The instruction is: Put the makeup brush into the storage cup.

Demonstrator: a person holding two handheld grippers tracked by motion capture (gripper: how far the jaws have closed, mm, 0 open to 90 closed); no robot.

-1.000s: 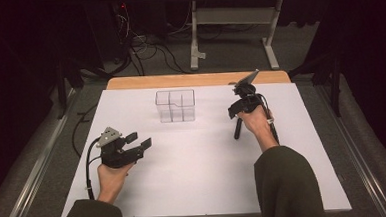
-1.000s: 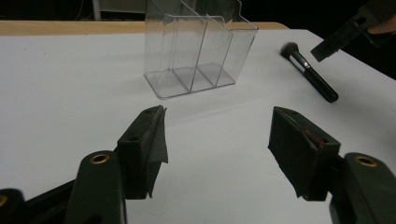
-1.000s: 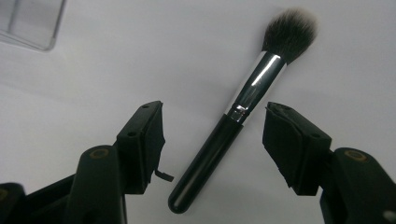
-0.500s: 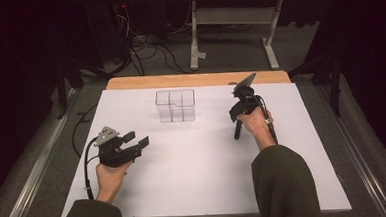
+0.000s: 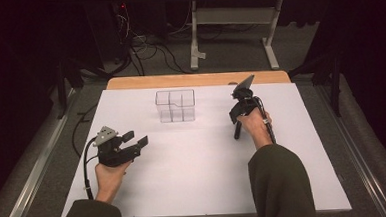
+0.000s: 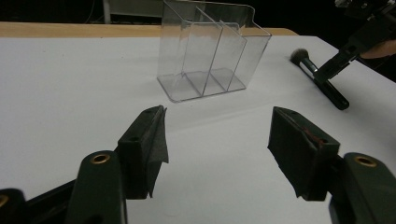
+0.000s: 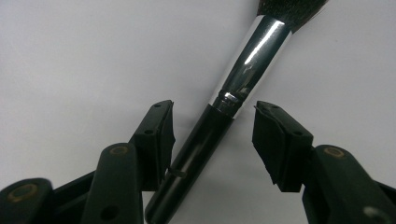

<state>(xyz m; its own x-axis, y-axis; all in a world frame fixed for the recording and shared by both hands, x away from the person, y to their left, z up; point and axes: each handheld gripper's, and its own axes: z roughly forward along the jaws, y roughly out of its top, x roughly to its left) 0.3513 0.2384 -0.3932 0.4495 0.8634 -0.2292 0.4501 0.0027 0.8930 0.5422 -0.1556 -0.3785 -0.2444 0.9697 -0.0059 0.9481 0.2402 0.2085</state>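
The makeup brush (image 7: pixel 219 116) is showing a glossy black handle, a polished metal ferrule and dark soft bristles. The clear plastic organizer (image 6: pixel 208 51) is looking smooth and shiny. The matt white sheet (image 5: pixel 194 173) is covering a wooden table (image 5: pixel 194 80), and the right gripper (image 7: pixel 212 126) is wearing matt black plastic jaws.

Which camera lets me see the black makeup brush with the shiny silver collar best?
The right gripper view: the black makeup brush with the shiny silver collar lies close up on the white table between the right gripper's open jaws. The left gripper view shows it small and far off; the high view shows just a dark handle.
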